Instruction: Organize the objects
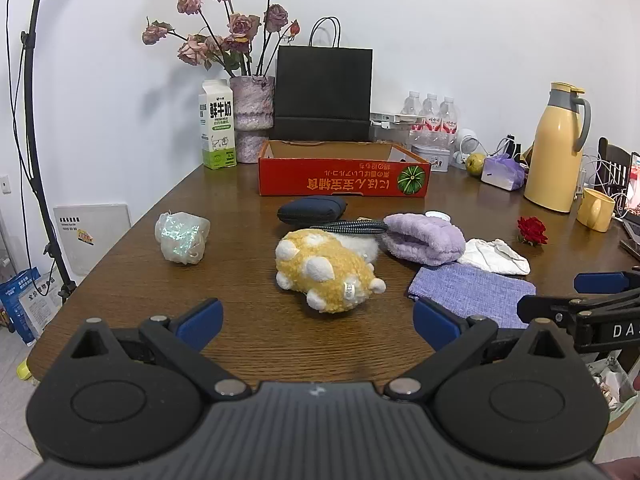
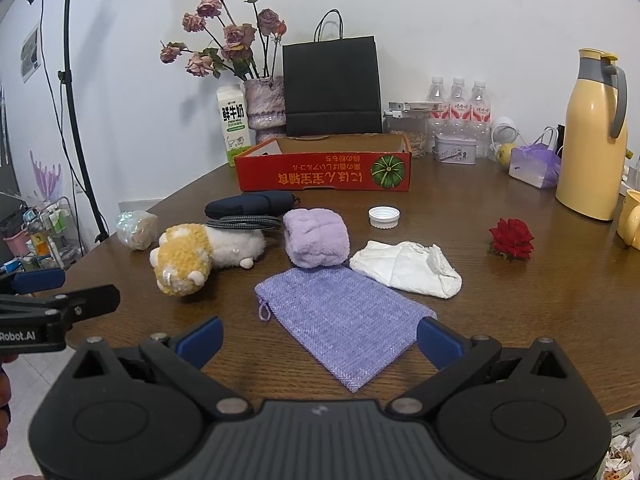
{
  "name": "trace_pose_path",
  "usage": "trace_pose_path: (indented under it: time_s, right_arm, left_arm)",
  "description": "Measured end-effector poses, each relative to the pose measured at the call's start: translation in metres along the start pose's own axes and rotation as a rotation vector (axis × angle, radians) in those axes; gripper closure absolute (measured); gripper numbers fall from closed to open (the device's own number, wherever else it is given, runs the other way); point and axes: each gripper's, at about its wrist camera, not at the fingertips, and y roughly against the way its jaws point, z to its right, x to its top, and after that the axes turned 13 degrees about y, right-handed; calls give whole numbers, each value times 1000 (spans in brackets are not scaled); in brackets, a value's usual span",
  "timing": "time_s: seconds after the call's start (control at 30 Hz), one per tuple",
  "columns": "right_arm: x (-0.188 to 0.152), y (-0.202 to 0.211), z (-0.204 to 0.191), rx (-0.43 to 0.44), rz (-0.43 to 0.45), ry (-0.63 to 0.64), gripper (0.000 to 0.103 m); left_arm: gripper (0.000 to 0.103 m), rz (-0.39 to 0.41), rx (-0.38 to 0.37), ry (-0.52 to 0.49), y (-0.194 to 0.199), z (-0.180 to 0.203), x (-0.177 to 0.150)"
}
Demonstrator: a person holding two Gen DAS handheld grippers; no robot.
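Note:
A yellow and white plush toy [image 1: 326, 268] [image 2: 200, 250] lies mid-table. Around it lie a purple fluffy cloth [image 1: 424, 238] [image 2: 318, 236], a flat lilac pouch [image 1: 472, 294] [image 2: 344, 320], a crumpled white cloth [image 1: 494, 260] [image 2: 408, 266], a dark case [image 1: 312, 208] [image 2: 248, 204], a braided cable [image 1: 348, 227] [image 2: 244, 223], a shiny wrapped ball [image 1: 182, 236] [image 2: 136, 228], a red rose [image 1: 531, 230] [image 2: 511, 238] and a white cap [image 2: 384, 216]. An open red box [image 1: 344, 174] [image 2: 324, 170] stands behind. My left gripper [image 1: 318, 324] is open before the plush. My right gripper [image 2: 320, 340] is open over the pouch's near end.
At the back stand a milk carton [image 1: 217, 132], a vase of dried roses [image 1: 252, 116], a black paper bag [image 1: 323, 94], water bottles [image 2: 458, 114], a tin [image 2: 455, 149] and a yellow thermos [image 2: 594, 136]. A yellow mug [image 1: 596, 210] sits far right. A light stand [image 1: 36, 128] is left.

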Motion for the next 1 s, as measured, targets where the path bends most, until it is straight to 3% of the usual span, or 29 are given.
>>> trace_pose_path:
  time_s: [1.0]
  right_arm:
    - [-3, -1, 0, 4, 3, -6, 0]
  left_arm:
    - [0, 12, 3, 1, 1, 2, -2]
